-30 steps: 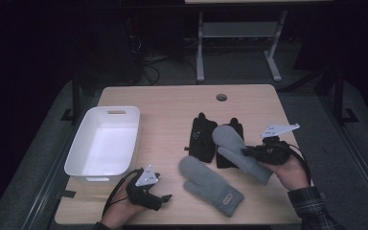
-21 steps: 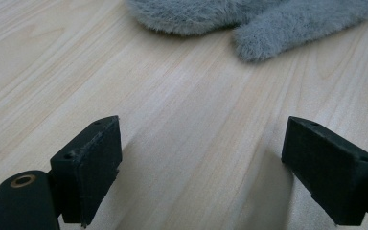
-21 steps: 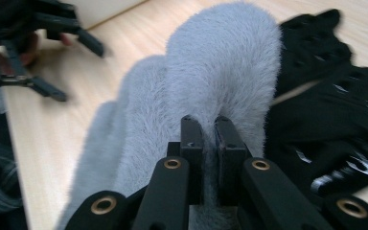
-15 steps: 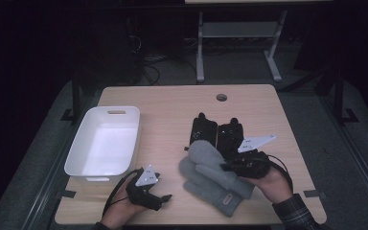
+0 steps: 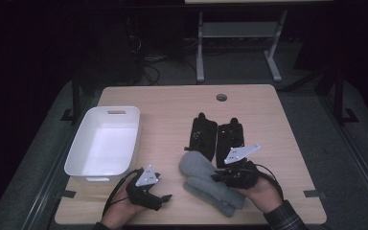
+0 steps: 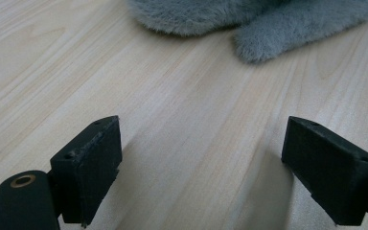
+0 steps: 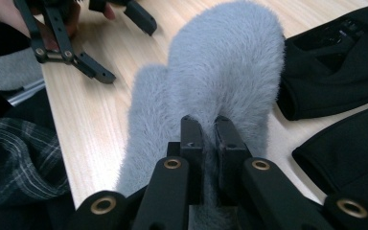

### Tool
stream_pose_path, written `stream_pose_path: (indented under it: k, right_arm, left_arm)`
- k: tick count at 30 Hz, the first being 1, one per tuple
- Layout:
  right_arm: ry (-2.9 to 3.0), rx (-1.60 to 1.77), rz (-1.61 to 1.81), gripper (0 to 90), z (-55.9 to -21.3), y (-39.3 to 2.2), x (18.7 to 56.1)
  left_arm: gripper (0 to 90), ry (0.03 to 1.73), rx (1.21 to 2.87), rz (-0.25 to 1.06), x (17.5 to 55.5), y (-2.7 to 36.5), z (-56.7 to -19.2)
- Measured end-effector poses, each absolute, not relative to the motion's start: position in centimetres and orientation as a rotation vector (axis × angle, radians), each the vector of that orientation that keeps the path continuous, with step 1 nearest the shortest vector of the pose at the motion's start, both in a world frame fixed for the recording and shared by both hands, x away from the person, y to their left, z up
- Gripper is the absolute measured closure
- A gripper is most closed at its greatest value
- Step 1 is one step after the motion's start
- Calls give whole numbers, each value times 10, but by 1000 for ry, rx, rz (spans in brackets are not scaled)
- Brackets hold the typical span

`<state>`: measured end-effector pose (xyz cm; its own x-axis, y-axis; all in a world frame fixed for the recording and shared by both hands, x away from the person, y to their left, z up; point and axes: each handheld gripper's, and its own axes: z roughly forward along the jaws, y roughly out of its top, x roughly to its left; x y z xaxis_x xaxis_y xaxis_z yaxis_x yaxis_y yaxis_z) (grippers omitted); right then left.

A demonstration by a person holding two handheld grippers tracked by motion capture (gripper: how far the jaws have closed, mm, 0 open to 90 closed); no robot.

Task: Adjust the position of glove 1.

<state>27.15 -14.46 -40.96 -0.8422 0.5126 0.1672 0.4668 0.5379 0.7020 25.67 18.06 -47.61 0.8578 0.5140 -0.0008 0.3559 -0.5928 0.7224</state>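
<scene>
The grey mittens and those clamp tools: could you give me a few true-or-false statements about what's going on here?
1. The right gripper is shut on a grey mitten. True.
2. The left gripper holds the other mitten. False: its jaws stand open over bare table.
3. The white bin holds the black gloves. False: the black gloves lie on the table, the bin looks empty.
4. The held mitten lies over the second grey mitten. True.
</scene>
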Motion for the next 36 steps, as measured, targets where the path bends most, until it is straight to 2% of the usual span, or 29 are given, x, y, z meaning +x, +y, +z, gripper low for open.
stream_pose_path:
  k: [6, 10, 13, 17, 26, 28, 33, 36]
  right_arm:
    - [2744, 867, 1171, 811, -419, -139, 271]
    - [2730, 855, 1215, 680, -416, -142, 272]
    - [2702, 842, 1267, 616, -409, -145, 272]
    - [2655, 836, 1311, 638, -400, -159, 274]
    - [2576, 916, 1213, 885, -399, -207, 277]
    - [2565, 966, 1193, 874, -403, -220, 276]
    - [2571, 988, 1234, 748, -408, -239, 269]
    - [2588, 1010, 1232, 727, -412, -243, 266]
  left_arm:
    - [129, 638, 2258, 267, 257, 180, -477]
    - [129, 653, 2257, 268, 256, 179, -476]
    - [137, 668, 2266, 264, 258, 178, -474]
    - [140, 684, 2262, 248, 258, 178, -473]
    - [171, 683, 2255, 248, 258, 178, -473]
    - [213, 686, 2247, 248, 257, 178, -471]
    - [285, 666, 2189, 225, 255, 178, -460]
    - [351, 616, 2158, 201, 251, 169, -452]
